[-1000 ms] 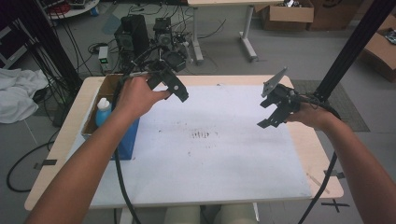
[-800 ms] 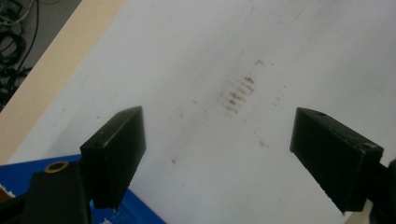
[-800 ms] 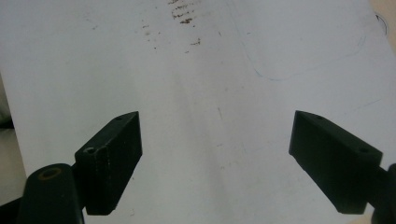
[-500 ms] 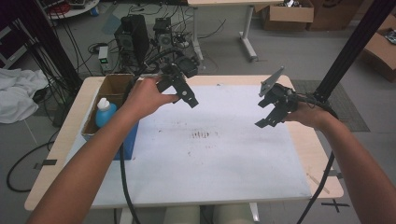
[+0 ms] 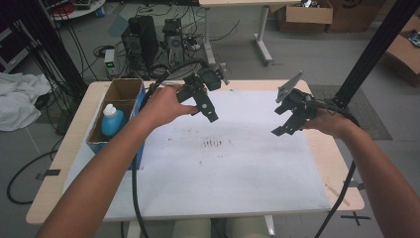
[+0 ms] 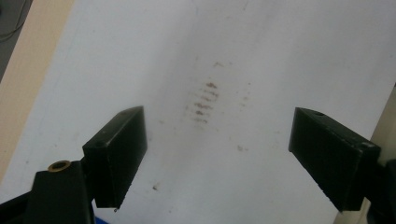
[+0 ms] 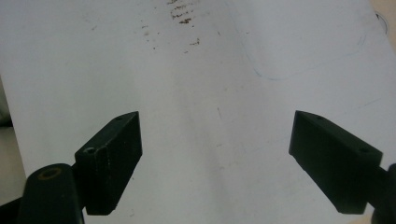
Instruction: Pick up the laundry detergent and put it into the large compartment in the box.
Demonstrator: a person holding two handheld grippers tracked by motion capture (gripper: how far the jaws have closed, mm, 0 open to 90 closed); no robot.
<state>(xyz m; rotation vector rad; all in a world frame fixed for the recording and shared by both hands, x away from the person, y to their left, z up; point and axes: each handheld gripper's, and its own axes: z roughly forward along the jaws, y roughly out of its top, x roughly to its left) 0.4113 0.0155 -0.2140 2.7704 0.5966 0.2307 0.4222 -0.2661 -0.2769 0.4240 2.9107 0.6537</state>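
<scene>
Jaws on both grippers are spread wide and grasp nothing. Seen from above, the left gripper hangs over the far-left part of the large white sheet that covers most of the light wooden table, its black jaws angled down toward the sheet's middle. The right gripper hangs over the sheet's far-right part, with a grey three-cornered plate standing up on top of it. The two grippers are well apart, and neither touches the sheet.

Between them, near the sheet's centre, lies a small patch of brownish smudged marks. In the left gripper view those marks show on the sheet between and beyond the two separated jaws of that gripper. In the right gripper view the marks sit farther off, at the top, past the open gap of that gripper, over bare white sheet.

Just off the sheet's left edge, an open brown cardboard box stands on the table, and a blue plastic bottle with a white cap stands inside it. A black cable trails from the left gripper across the sheet's near-left part.
</scene>
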